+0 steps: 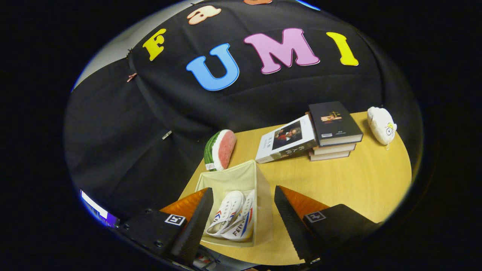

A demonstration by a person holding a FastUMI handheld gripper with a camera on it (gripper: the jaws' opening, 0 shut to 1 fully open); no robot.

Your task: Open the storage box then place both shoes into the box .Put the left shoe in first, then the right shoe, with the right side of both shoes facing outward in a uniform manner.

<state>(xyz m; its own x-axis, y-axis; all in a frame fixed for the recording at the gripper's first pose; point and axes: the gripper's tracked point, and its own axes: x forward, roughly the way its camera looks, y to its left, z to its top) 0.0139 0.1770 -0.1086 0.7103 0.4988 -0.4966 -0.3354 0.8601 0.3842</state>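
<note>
A beige fabric storage box (260, 188) stands open on the wooden table (339, 180), just ahead of and between my fingers. Two white shoes (233, 220) with red and blue stripes lie side by side inside it, toes pointing away from me. My gripper (243, 222) hovers above the box, open, with nothing between its fingers. The left finger (196, 222) hangs over the box's left wall and the right finger (290, 222) is just outside its right wall.
A watermelon-slice toy (220, 149) lies just beyond the box. A stack of books (333, 130) with a white book (286, 143) leaning on it sits further back. A white plush toy (381, 125) rests at the far right. The black booth wall hangs behind the table.
</note>
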